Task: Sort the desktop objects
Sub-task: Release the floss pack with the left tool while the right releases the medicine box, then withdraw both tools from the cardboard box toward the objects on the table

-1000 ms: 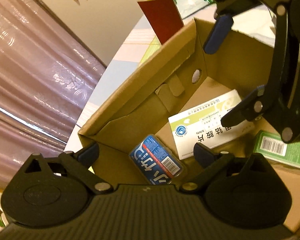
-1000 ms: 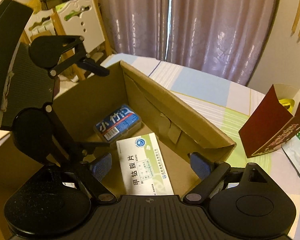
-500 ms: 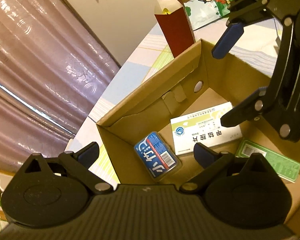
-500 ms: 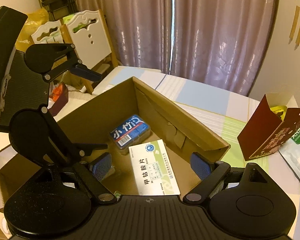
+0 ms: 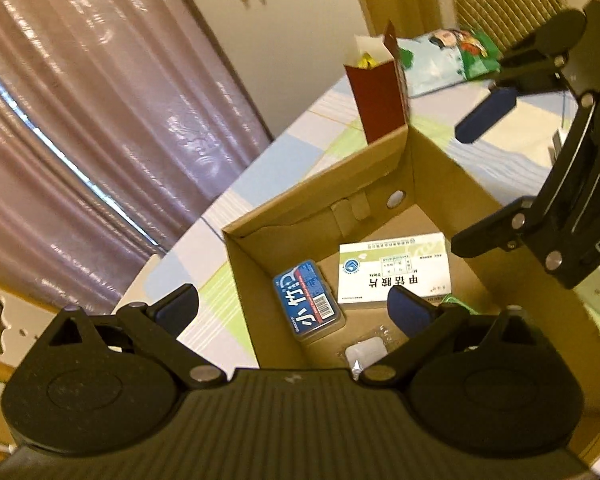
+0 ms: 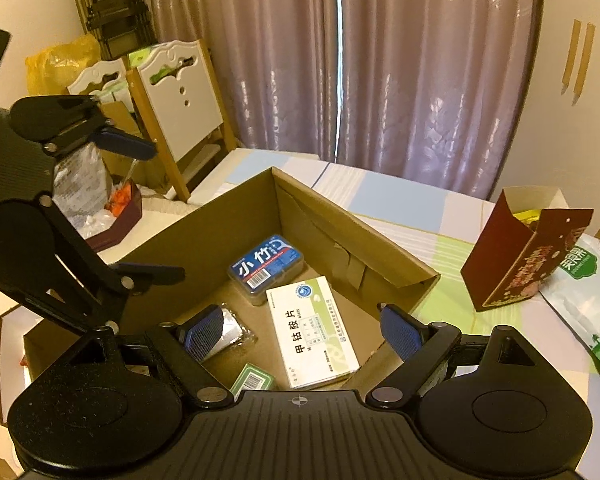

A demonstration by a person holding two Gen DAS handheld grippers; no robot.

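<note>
While both tongs, left (image 5: 292, 304) & right (image 6: 304, 330), hover released, empty, above cardboard box (image 6: 356, 240) on desk (image 6: 440, 216): white medicine pkt (image 6: 314, 330), blue case (image 6: 266, 266) lie inside, prob. already sorted.

One cardboard box (image 6: 352, 232), four packages inside.

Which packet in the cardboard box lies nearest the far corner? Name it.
The blue packet. It sits deepest in the cardboard box; the white medicine box and green packet lie nearer the camera.
</note>
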